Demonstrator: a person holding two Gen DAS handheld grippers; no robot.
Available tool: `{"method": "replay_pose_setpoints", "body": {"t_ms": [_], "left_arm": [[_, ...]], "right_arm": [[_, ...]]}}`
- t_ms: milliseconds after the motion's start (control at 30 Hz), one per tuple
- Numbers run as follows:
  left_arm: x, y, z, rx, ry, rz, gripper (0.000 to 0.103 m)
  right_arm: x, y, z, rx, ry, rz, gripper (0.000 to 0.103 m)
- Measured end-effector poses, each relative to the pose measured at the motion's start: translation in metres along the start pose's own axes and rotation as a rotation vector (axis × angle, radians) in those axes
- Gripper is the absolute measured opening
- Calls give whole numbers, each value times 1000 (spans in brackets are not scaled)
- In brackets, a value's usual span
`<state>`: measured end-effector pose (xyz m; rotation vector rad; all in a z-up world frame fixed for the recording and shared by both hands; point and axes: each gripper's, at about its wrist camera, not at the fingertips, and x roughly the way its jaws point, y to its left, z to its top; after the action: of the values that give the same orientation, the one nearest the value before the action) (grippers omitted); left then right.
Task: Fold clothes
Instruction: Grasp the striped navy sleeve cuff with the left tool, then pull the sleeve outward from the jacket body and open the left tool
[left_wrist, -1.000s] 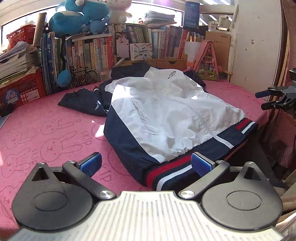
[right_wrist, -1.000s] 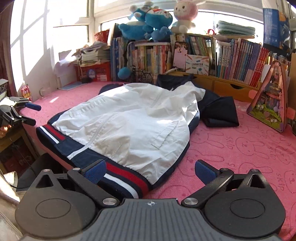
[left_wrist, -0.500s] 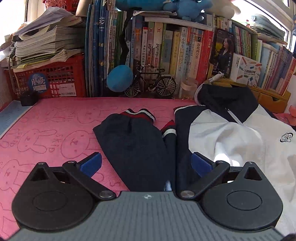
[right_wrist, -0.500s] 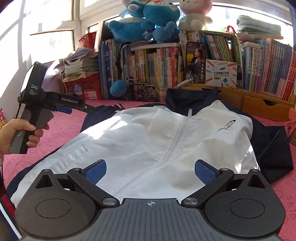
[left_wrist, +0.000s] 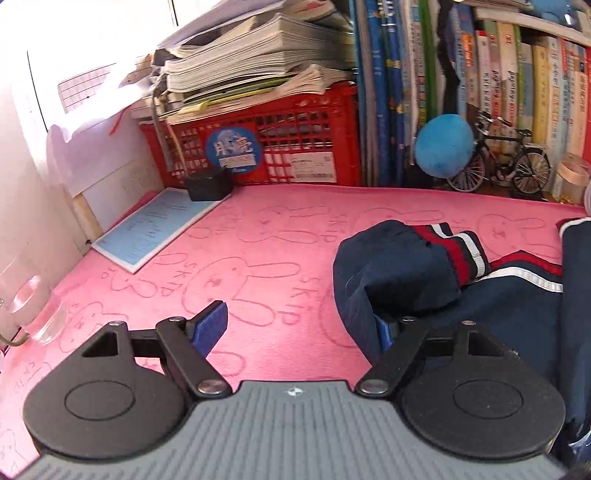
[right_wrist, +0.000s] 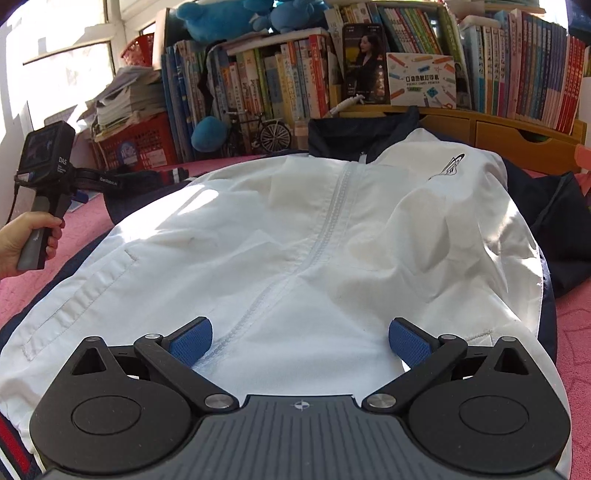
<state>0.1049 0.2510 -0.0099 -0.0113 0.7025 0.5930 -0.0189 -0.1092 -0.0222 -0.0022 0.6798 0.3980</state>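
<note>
Left gripper (left_wrist: 299, 325) closing around navy jacket sleeve (left_wrist: 399, 273) edge lying rightward, pads not yet pinching; right gripper (right_wrist: 300, 341) hovers released over white jacket front (right_wrist: 295, 236).

We count one white and navy jacket (right_wrist: 295, 236) with two navy sleeves, one (left_wrist: 402, 273) at each side; two handheld grippers, the left gripper (right_wrist: 79, 184) and the right gripper (right_wrist: 299, 341); one red crate (left_wrist: 258, 147); one model bicycle (left_wrist: 498, 162); one blue notebook (left_wrist: 155, 229); one pink bunny-print mat (left_wrist: 258, 240); books too many to tally.
</note>
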Motion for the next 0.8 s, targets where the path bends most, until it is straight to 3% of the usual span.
{"method": "replay_pose_setpoints", "body": {"t_ms": [200,333,433,500,533,567,667,800], "left_arm": [[16,45,-2,-74,23,60,84],[25,54,-5,-168,42,-68,103],[32,54,-6,-238,36,-169,102],[34,51,-5,-261,21,-200,62],[34,50,-2,-266,20,-212,20],[34,51,2,-269,11,-222,11],[30,54,17,-272,-22,-244,8],[14,78,60,-246,-150,-154,7]], "right_arm": [[4,7,-2,-41,25,-32,103],[7,9,-2,-57,38,-45,103],[8,11,-2,-68,43,-54,103],[8,11,-2,-72,45,-57,103],[8,11,-2,-73,46,-57,103],[8,11,-2,-73,46,-58,103],[8,12,-2,-76,48,-61,103],[8,13,-1,-84,51,-68,103]]}}
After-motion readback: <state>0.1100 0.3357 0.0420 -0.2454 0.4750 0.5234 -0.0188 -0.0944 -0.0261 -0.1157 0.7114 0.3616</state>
